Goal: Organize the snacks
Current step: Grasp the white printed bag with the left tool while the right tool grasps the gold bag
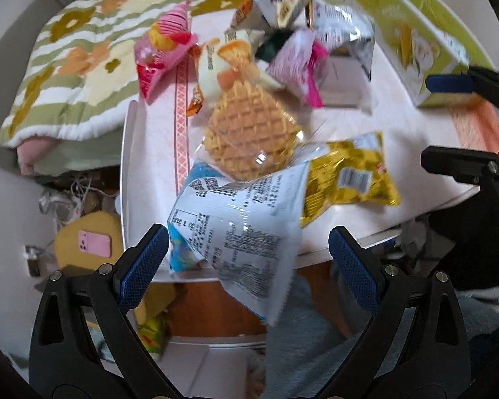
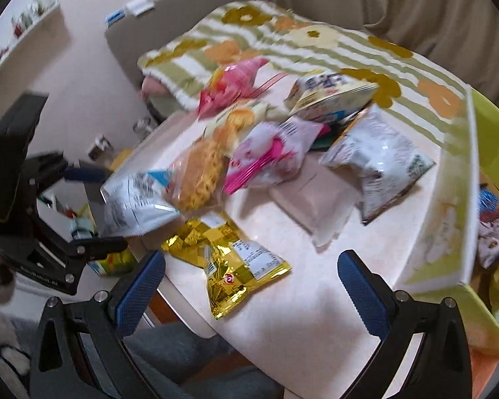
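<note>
Snack packs lie piled on a white table (image 1: 153, 139). My left gripper (image 1: 249, 266) is open, its fingers either side of a white-and-blue bag (image 1: 236, 229) that overhangs the near edge, not pinching it. Beyond lie a wrapped waffle (image 1: 249, 133) and a gold bag (image 1: 346, 173). My right gripper (image 2: 249, 292) hangs open just in front of the gold bag (image 2: 229, 262), holding nothing. The left gripper (image 2: 93, 207) shows around the white bag (image 2: 136, 199). A green box (image 2: 455, 199) at the right holds several packs.
A pink bag (image 2: 236, 79), a pink-and-white bag (image 2: 269, 156) and a silver-white bag (image 2: 379, 159) crowd the far half. Flowered bedding (image 2: 299, 43) lies behind the table. A person's grey-clad lap (image 1: 309, 332) is below the near edge. Clutter (image 1: 83, 239) covers the floor at left.
</note>
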`<action>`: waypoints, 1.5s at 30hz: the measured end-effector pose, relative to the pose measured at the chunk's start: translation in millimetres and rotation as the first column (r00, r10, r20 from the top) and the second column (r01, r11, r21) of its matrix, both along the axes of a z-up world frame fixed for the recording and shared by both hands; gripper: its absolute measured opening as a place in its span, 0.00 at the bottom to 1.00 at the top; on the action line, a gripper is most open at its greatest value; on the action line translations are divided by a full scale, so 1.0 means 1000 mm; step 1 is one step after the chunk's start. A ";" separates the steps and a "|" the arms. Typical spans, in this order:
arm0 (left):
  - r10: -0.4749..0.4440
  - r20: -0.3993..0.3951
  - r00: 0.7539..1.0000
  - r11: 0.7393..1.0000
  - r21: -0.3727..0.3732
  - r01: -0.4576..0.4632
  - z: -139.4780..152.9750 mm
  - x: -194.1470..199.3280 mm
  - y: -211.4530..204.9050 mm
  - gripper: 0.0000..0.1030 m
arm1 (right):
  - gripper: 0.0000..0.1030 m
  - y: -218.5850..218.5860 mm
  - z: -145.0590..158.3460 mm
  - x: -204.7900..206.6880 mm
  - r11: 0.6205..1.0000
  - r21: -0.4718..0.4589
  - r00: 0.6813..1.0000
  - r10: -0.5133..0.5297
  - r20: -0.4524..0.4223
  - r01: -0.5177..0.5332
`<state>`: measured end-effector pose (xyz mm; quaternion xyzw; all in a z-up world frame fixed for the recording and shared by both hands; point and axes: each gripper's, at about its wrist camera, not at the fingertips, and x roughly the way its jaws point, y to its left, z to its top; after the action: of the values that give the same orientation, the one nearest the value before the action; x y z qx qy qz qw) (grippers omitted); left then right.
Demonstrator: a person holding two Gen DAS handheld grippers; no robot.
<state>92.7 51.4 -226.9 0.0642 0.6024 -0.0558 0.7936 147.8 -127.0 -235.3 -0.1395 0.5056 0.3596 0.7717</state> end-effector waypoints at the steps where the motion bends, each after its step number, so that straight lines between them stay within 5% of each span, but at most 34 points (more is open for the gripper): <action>1: -0.019 -0.004 1.000 1.000 0.014 0.019 -0.004 0.001 -0.001 0.94 | 1.00 0.005 -0.004 -0.003 1.000 -0.017 1.000 0.022 0.007 -0.022; 17: -0.055 -0.006 0.998 0.984 0.168 0.055 -0.041 0.027 0.007 0.94 | 1.00 0.053 -0.068 0.001 0.958 -0.128 0.966 0.255 -0.032 -0.257; 30: -0.091 0.014 0.996 0.987 0.134 0.088 -0.049 0.038 0.014 0.85 | 1.00 0.062 -0.086 0.011 0.940 -0.099 0.945 0.321 -0.068 -0.327; 34: -0.087 0.023 0.996 0.989 0.118 0.083 -0.047 0.036 0.014 0.73 | 0.99 0.066 -0.088 0.010 0.936 -0.104 0.942 0.331 -0.059 -0.335; 36: -0.084 0.025 0.996 0.990 0.119 0.080 -0.046 0.034 0.013 0.65 | 0.92 0.069 -0.090 0.004 0.933 -0.106 0.939 0.341 -0.052 -0.345; 45: -0.031 0.046 0.998 0.995 0.095 0.026 -0.034 0.023 0.018 0.64 | 0.59 0.061 -0.088 -0.010 0.923 -0.112 0.930 0.364 -0.047 -0.367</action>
<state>115.8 69.1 -261.2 0.1117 0.5846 -0.0369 0.8028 137.7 -66.2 -323.3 -0.2723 0.5010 0.4682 0.6750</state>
